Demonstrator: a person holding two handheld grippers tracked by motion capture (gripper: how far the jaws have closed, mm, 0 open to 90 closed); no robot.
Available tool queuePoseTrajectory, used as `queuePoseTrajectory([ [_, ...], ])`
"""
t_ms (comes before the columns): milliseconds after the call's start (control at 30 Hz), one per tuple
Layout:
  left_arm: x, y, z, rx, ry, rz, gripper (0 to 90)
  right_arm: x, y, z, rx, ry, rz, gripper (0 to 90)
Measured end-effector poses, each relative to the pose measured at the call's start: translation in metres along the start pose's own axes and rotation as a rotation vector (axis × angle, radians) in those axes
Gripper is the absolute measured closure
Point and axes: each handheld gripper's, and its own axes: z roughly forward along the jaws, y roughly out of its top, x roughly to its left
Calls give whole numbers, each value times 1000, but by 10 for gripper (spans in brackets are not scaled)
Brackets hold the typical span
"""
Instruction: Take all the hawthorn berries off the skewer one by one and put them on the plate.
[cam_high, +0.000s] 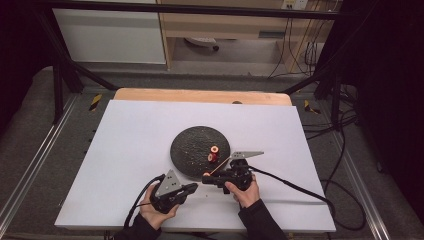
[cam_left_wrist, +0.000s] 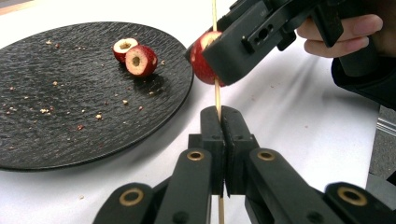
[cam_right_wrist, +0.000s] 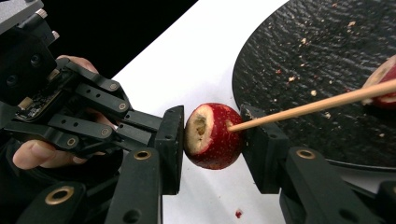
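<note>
Red and cored, a small fruit (cam_right_wrist: 212, 135) is sitting pinched between my right gripper's (cam_right_wrist: 212, 140) fingers (cam_right_wrist: 170, 140), just off the rim of the black plate (cam_high: 187, 150) on the white surface (cam_high: 130, 135). My left gripper's (cam_left_wrist: 220, 126) fingers (cam_left_wrist: 211, 135) are pressing together on a thin wooden skewer (cam_left_wrist: 217, 95), which is entering the fruit's side. Two more cored fruits (cam_left_wrist: 135, 57) are lying together on the plate, among crumbs.

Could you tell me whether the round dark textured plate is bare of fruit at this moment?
No, two cored red fruit pieces lie side by side on the round dark textured plate, among scattered crumbs.
</note>
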Motion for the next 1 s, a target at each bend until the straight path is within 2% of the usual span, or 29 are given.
queuePoseTrajectory([
  [333, 0, 0, -2, -5, -1, 3, 881, -1, 4, -6, -16, -9, -10, 620],
  [667, -1, 0, -3, -9, -6, 2, 881, -6, 8, -19, -50, -26, 2, 620],
  [1000, -1, 0, -4, -10, -13, 7, 882, -9, 10, -26, -61, -28, 4, 621],
])
